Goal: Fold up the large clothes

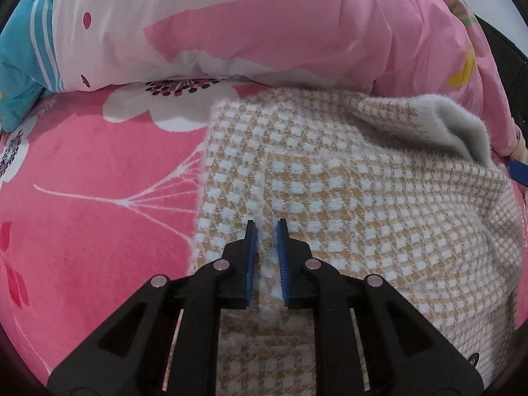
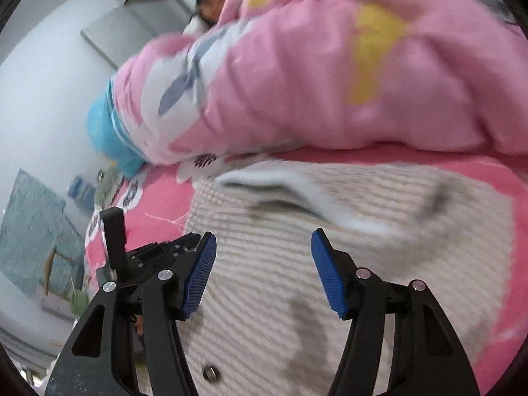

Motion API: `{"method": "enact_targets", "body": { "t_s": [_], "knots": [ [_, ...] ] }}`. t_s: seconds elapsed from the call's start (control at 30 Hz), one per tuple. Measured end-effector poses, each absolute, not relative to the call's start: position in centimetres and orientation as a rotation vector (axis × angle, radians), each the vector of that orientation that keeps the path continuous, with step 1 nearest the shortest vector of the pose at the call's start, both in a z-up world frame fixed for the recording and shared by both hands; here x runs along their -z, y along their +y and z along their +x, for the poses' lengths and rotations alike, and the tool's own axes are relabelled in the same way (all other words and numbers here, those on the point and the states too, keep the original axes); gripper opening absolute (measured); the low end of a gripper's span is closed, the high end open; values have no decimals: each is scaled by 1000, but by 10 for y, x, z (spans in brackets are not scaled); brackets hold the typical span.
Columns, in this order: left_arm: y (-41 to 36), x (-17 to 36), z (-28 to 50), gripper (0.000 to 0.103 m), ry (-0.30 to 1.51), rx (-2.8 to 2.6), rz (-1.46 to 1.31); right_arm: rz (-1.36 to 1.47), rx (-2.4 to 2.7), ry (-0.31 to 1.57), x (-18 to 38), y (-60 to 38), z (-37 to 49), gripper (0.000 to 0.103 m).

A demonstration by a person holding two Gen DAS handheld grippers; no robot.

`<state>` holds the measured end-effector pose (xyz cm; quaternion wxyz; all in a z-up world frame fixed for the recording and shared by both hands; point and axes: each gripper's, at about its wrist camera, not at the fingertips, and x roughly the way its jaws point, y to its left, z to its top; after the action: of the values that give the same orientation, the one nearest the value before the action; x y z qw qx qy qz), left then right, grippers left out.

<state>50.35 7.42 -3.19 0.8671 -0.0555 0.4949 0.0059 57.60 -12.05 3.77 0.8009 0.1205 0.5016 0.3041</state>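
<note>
A fuzzy yellow-and-white checked knit garment (image 1: 363, 198) lies spread on the bed, its far right corner turned back to show a grey lining (image 1: 462, 125). My left gripper (image 1: 266, 227) points down at its left part, shut on a raised ridge of the knit pinched between the blue pads. In the blurred right wrist view the same garment (image 2: 412, 231) fills the lower half, with a metal button (image 2: 211, 373) near the bottom. My right gripper (image 2: 264, 241) hovers over it, open, with nothing between its fingers.
The garment rests on a pink flowered bed sheet (image 1: 82, 181). A bulky pink and white quilt (image 1: 264, 26) (image 2: 330, 82) is heaped along the far side, with a blue pillow (image 1: 19, 66) at its left end. A person (image 2: 211, 3) is visible behind the quilt.
</note>
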Motion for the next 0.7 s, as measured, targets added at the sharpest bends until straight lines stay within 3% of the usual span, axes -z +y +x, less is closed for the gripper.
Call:
{"method": "enact_targets", "body": {
  "t_s": [0.17, 0.27, 0.3, 0.33, 0.4, 0.47, 0.7],
  "knots": [
    [74, 37, 501, 14, 1005, 4, -97, 230, -529, 1219, 4, -93, 623, 56],
    [74, 38, 497, 14, 988, 15, -96, 152, -424, 1222, 5, -98, 643, 40],
    [75, 38, 497, 14, 987, 18, -101, 111, -370, 1200, -2, -101, 648, 28],
    [76, 38, 497, 14, 988, 20, -106, 94, -345, 1164, -14, -106, 652, 23],
    [76, 37, 495, 14, 989, 23, -115, 98, -326, 1064, -43, -116, 652, 25],
    [77, 37, 495, 14, 988, 27, -119, 48, -289, 965, -70, -125, 644, 37],
    [83, 39, 495, 14, 987, 42, -127, 64, -532, 1083, -67, -130, 595, 49]
  ]
}}
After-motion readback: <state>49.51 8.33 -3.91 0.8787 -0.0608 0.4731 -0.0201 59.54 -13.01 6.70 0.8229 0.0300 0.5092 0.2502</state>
